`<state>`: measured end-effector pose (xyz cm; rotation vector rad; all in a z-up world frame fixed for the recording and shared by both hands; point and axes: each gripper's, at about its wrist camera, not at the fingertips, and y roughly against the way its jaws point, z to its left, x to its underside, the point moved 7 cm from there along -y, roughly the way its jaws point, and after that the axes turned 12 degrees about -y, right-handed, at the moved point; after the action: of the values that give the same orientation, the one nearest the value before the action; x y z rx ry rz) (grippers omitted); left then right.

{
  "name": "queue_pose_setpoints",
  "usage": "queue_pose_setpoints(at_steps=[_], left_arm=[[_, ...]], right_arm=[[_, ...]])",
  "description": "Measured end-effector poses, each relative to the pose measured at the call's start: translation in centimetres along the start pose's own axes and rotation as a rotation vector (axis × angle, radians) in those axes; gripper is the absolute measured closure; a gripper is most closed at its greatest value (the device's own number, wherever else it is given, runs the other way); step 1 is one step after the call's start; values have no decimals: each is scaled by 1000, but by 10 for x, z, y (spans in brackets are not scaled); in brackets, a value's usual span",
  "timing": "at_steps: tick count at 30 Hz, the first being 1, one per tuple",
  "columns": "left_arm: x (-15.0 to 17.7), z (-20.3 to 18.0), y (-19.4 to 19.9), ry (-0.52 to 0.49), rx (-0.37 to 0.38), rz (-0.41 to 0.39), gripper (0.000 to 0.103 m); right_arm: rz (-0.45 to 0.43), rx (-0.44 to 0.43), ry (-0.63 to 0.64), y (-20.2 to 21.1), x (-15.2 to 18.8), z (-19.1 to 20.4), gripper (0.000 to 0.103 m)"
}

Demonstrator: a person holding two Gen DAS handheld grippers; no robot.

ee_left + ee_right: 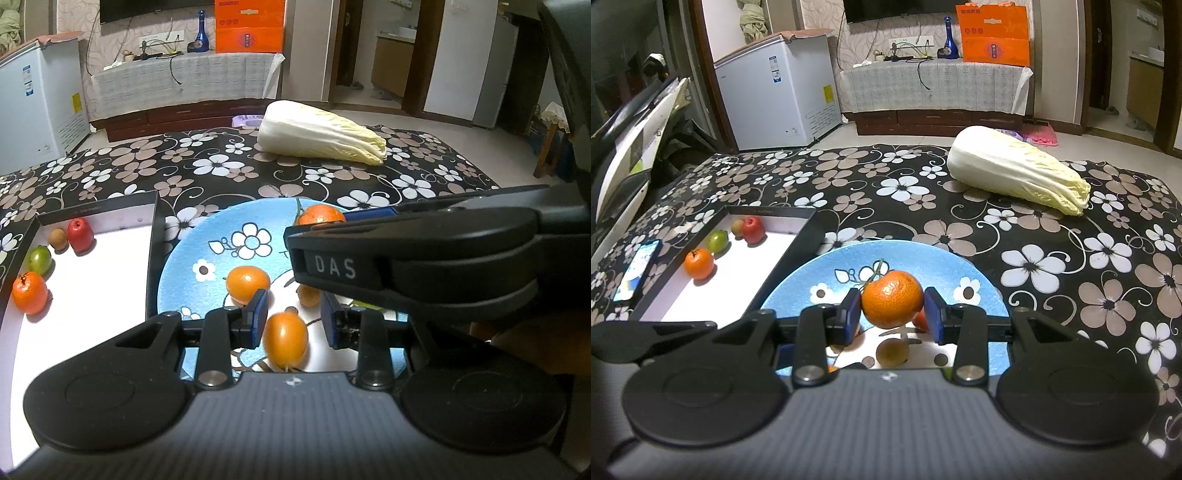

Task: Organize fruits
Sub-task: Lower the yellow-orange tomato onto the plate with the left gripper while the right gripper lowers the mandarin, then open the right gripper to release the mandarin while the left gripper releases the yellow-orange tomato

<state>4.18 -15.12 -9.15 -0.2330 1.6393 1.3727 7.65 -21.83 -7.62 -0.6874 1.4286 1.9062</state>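
Starting at the left, the black-walled box [809,230] already holds an orange fruit [698,263], a green one [717,240], a small brown one [737,226] and a red apple [753,229] along its far-left side, so you have bare white floor nearer the plate to fill. Your left gripper [293,321] has its pads either side of an oval orange fruit [285,341] on the blue plate [798,286], and there's a gap on both sides, so it isn't gripping; close squarely on the fruit's middle or it will likely roll. A rounder orange fruit [247,283] sits just beside the left pad, so mind you don't nudge it. Your right gripper [892,310] is clamped on the stemmed mandarin [892,298], above the plate. Its body crosses over the left one's working space, so I'd move one hand at a time. A phone [637,271] lies outside the box's left wall; the cabbage [1019,173] is well clear at the far right.
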Motion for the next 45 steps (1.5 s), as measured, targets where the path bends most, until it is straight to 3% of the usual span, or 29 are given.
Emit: queue_pose_setpoints(at_steps=[45], left_arm=[[4,15,7,34,-14,6,66]], right_arm=[[-4,20,-36,-11,-3,-3,61]])
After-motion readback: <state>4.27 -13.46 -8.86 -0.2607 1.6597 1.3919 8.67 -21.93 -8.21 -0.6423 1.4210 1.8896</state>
